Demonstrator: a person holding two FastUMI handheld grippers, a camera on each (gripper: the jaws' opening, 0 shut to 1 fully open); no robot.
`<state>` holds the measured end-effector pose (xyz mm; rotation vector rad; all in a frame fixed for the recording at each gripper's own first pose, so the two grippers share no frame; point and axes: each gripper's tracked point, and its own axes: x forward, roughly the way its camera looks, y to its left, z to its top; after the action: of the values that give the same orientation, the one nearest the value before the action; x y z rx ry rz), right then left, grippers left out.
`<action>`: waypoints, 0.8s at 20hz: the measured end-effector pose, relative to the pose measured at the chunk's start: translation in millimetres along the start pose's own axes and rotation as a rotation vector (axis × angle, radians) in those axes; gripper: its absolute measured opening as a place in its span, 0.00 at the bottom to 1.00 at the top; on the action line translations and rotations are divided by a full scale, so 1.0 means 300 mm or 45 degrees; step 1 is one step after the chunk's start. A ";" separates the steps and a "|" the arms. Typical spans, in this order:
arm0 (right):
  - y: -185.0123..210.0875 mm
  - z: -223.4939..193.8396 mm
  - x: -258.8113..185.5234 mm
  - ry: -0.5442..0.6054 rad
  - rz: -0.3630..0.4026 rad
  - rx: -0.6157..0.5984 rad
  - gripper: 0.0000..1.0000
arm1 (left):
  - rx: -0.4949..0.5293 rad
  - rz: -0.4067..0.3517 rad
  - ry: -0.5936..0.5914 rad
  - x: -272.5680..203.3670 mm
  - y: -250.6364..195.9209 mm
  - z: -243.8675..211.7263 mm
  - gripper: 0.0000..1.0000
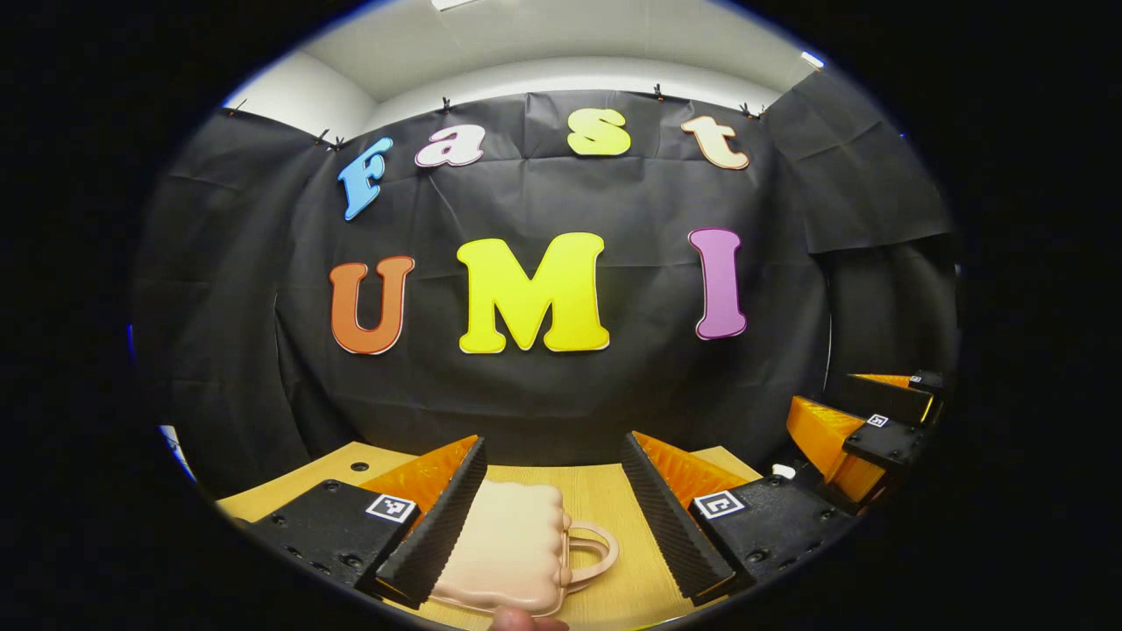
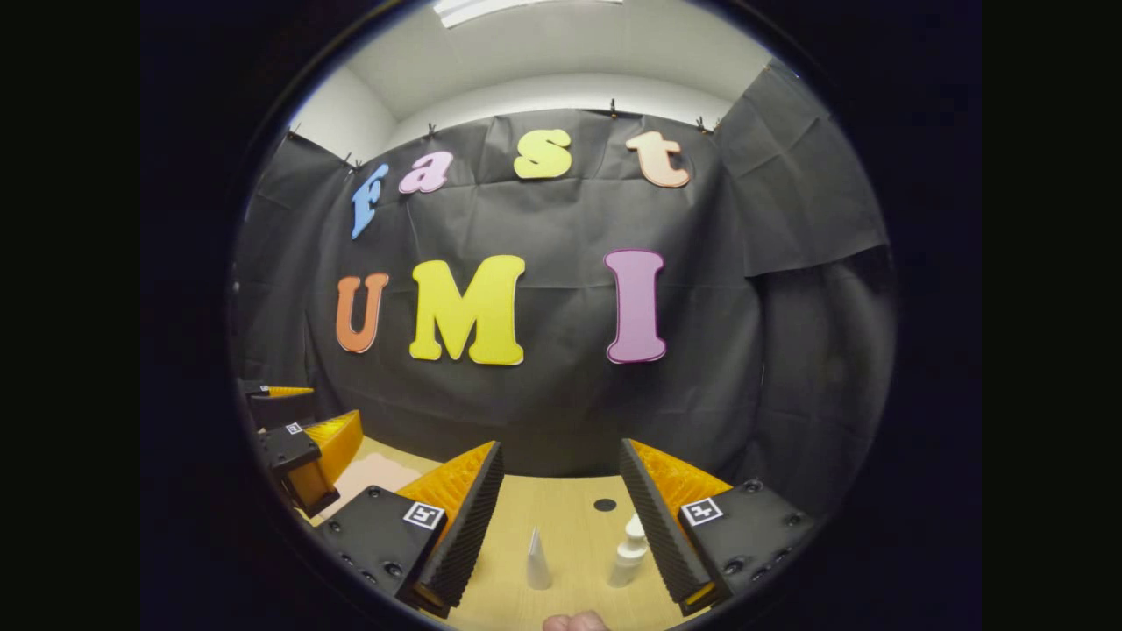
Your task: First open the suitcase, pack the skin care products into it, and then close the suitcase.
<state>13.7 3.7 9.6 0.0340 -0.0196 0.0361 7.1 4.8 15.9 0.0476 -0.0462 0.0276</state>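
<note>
A small pale pink suitcase (image 1: 517, 548) lies closed on the wooden table (image 1: 605, 499), its handle (image 1: 596, 548) pointing right. It sits low between the fingers of my left gripper (image 1: 554, 447), which is open and clear of it. My right gripper (image 2: 561, 447) is open too. Between and below its fingers stand a white cone-shaped tube (image 2: 537, 561) and a small white bottle (image 2: 629, 552), both untouched. The left gripper view has the right gripper (image 1: 855, 407) at the far right. The right gripper view has the left gripper (image 2: 302, 412) at the far left, over a corner of the suitcase (image 2: 372, 478).
The black cloth wall closes off the back of the table just beyond both grippers. A round hole (image 2: 605, 505) marks the tabletop behind the bottle, and another hole (image 1: 359, 466) lies at the table's left. A fingertip (image 2: 574, 622) pokes in at the bottom edge.
</note>
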 end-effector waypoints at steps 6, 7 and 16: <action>0.012 0.006 -0.003 -0.006 0.011 -0.005 0.79 | -0.003 0.008 -0.006 0.001 0.010 0.001 1.00; 0.015 0.010 -0.003 -0.005 0.014 -0.005 0.79 | -0.003 0.008 -0.004 0.002 0.010 0.001 0.99; 0.022 0.012 -0.016 -0.003 0.036 -0.013 0.79 | -0.016 -0.012 -0.014 -0.012 -0.012 0.006 1.00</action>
<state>8.6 10.0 13.3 0.0233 -0.0229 0.0645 3.6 1.1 17.2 0.0357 -0.0573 0.0177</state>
